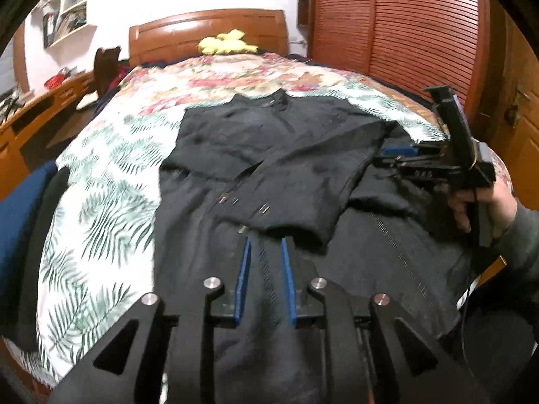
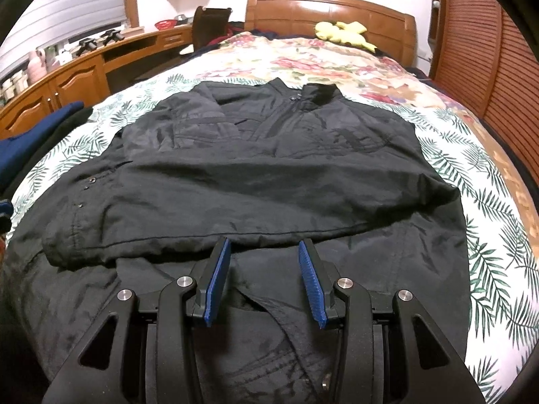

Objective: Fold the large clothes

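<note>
A large black jacket [image 1: 269, 155] lies spread on the bed, collar toward the headboard; it also shows in the right wrist view [image 2: 269, 175]. One sleeve [image 1: 303, 181] is folded across the chest, its cuff near my left fingertips. My left gripper [image 1: 266, 240] hovers low over the jacket's front zipper, jaws narrowly apart with the zipper strip showing between them, nothing clamped. My right gripper [image 2: 264, 245] is open and empty just above the folded sleeve's lower edge; in the left wrist view it [image 1: 397, 156] sits at the jacket's right side.
The bed has a floral and leaf-print cover [image 1: 111, 175]. A yellow plush [image 1: 225, 43] lies by the wooden headboard [image 2: 330, 10]. Dark blue and black clothes [image 1: 23, 208] are piled at the bed's left edge. A wooden desk [image 2: 81, 70] stands left, a louvred wardrobe [image 1: 404, 23] right.
</note>
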Tool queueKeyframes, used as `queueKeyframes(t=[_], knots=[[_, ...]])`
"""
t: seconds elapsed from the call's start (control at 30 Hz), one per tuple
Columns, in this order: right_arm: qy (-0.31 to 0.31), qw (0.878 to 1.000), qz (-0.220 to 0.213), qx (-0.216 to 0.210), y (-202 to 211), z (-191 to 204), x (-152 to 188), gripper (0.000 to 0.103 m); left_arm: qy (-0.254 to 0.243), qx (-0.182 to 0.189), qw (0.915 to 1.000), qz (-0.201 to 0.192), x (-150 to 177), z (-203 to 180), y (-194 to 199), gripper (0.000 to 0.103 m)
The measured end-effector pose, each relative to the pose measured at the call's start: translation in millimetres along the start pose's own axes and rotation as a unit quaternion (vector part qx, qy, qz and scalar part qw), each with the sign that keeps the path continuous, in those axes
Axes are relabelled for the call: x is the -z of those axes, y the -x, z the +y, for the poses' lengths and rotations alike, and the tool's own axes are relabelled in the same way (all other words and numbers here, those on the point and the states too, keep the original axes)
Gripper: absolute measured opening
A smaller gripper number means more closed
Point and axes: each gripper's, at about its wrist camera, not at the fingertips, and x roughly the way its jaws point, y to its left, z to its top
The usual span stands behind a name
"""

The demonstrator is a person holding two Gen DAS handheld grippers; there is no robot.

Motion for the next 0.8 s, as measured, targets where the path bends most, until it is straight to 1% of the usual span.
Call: queueKeyframes(t=[0.1,0.17,0.4,0.5,0.6,0.8], knots=[[0.009,1.000,0.002,-0.001,-4,7,0,0.042,0.006,-0.019,0.9996,0.019,15,17,-3,0.018],[0.016,1.000,0.005,0.000,-7,11,1,0.042,0.012,-0.024,0.9993,0.028,24,27,-3,0.020],[0.023,1.000,0.014,0.004,-16,14,3,0.042,0.033,-0.040,0.9977,0.044,45,53,1,0.025],[0.021,1.000,0.017,0.004,-17,13,3,0.042,0.036,-0.046,0.9968,0.054,51,61,-2,0.030],[0.022,1.000,0.016,0.004,-17,13,3,0.042,0.040,-0.052,0.9951,0.073,57,67,-12,0.036],[0.025,1.000,0.007,0.008,-11,13,2,0.042,0.055,-0.056,0.9944,0.072,58,76,-19,0.048]])
